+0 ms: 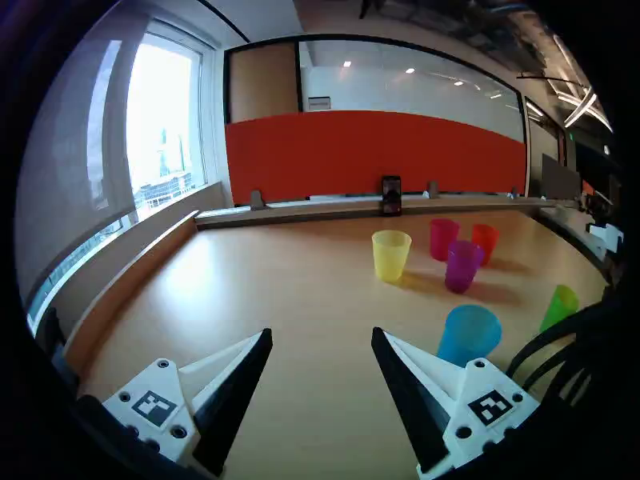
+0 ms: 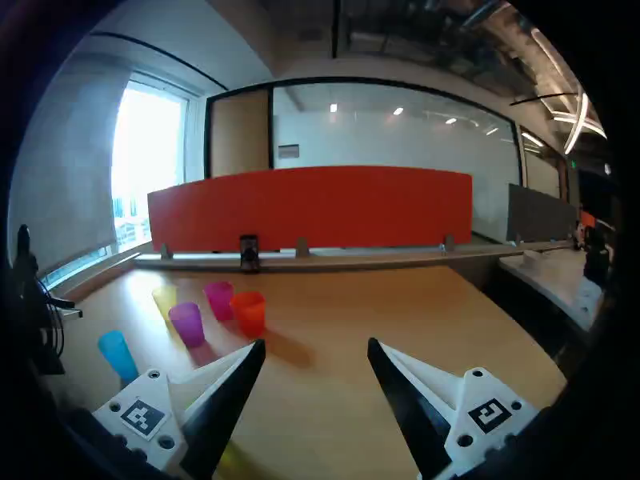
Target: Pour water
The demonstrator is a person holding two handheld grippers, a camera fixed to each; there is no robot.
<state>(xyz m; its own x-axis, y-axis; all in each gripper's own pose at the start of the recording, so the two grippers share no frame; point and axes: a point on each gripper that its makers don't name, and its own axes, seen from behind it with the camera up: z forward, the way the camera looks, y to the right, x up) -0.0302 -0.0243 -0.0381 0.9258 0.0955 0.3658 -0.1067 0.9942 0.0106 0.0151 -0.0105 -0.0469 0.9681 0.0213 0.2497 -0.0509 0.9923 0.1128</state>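
In the left gripper view, the left gripper (image 1: 321,334) hangs low over the wooden table (image 1: 264,280). Its two fingers are spread wide with nothing between them, only bare tabletop. All six plastic cups stand to the right of the gap and well apart from the fingers.

From left to right, the yellow cup (image 1: 390,254) comes first, upright with its mouth up. Next is the pink cup (image 1: 443,238), set farther back. The purple cup (image 1: 463,266) stands just in front of it, so close that I cannot tell whether they touch. The blue cup (image 1: 469,334) is nearest, just beyond the right finger. The orange cup (image 1: 484,243) stands at the back beside the pink one, and the green cup (image 1: 559,306) stands off by the table's right edge. All are translucent, and I cannot tell whether any holds water.

A phone (image 1: 391,195) stands upright behind them, against the red partition (image 1: 368,156).

In the right gripper view, the right gripper (image 2: 315,344) is also spread wide and holds nothing. The cups lie to its left. In order they are blue (image 2: 118,354), yellow (image 2: 165,301), purple (image 2: 189,323), pink (image 2: 219,299) and orange (image 2: 250,312), the last just beyond the left fingertip. The tabletop ahead of the fingers and to the right carries no cup.
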